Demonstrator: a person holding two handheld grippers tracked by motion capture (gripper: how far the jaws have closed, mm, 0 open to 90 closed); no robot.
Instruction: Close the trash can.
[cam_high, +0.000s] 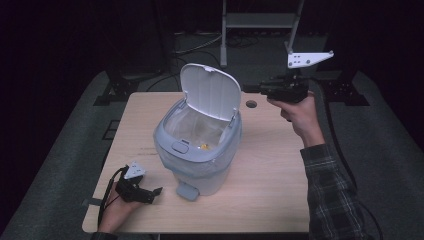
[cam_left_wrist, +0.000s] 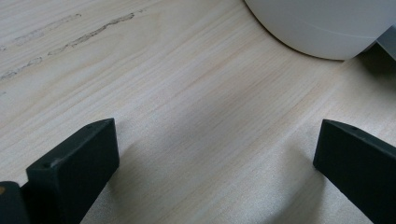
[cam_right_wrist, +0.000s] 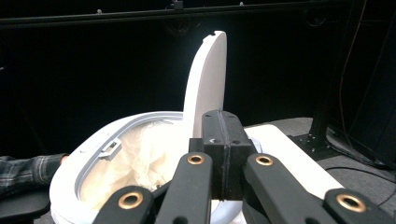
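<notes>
A pale grey pedal bin stands mid-table with its white lid tipped upright. A clear liner bag lines it, and a small yellow scrap lies inside. My left gripper rests low on the table at the front left, pointing at the bin's base beside the foot pedal. In its own view the left gripper is open, with bare wood between the jaws. My right gripper hovers to the right of the lid. In its own view the right gripper is shut on nothing.
The wooden table has a cable hole near its back edge, below the right gripper. Dark floor, cables and a metal stand lie beyond the table. A plaid sleeve shows past the bin's rim.
</notes>
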